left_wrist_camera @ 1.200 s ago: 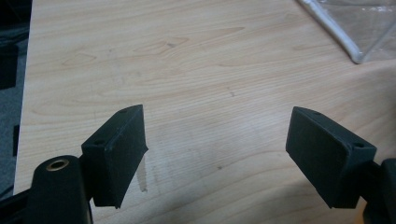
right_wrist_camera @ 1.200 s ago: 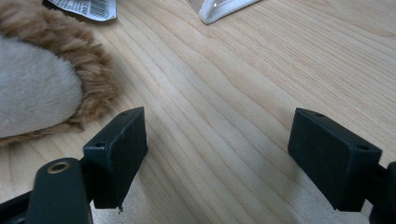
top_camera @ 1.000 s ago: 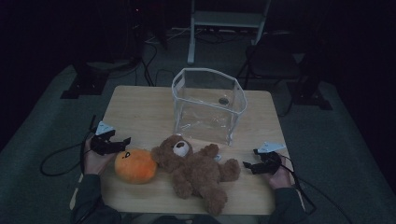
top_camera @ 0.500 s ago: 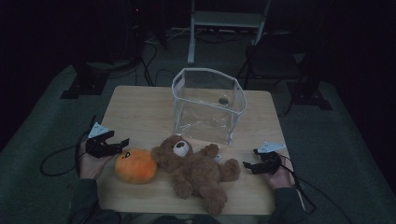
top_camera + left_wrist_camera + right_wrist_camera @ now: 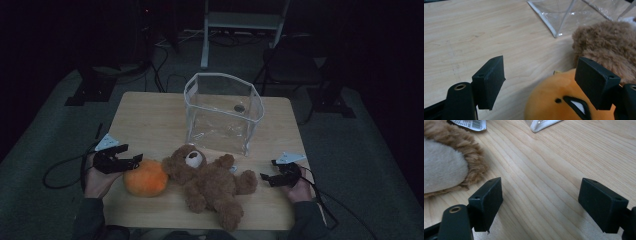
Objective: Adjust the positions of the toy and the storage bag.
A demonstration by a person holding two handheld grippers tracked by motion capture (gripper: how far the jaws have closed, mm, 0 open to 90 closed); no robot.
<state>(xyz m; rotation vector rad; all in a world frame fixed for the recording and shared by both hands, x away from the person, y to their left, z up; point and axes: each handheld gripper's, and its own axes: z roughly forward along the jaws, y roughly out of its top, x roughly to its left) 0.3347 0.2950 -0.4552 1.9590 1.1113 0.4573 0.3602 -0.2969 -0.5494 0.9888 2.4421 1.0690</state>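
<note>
An orange round plush (image 5: 145,179) lies at the table's front left, touching the head of a brown teddy bear (image 5: 210,182) that sprawls on its back. My left gripper (image 5: 133,161) hovers just left of and above the orange plush, jaws wide; they have just been closing a little. In the left gripper view the orange plush (image 5: 554,100) sits low between the jaws of the left gripper (image 5: 540,72), and the pads do not press on it. My right gripper (image 5: 266,176) rests open by the bear's foot. In the right gripper view the right gripper (image 5: 540,195) has only bare wood between its jaws.
A clear plastic bin (image 5: 222,112) stands upright behind the bear at the table's middle. Its corner (image 5: 541,125) and the bear's paper tag (image 5: 471,124) lie ahead of the right gripper. Cables trail off both sides of the table (image 5: 145,120). Stands and chair legs are on the dark floor beyond.
My left gripper has lifted a little off the table beside the orange plush. The right gripper, the bear and the bin have not moved.
</note>
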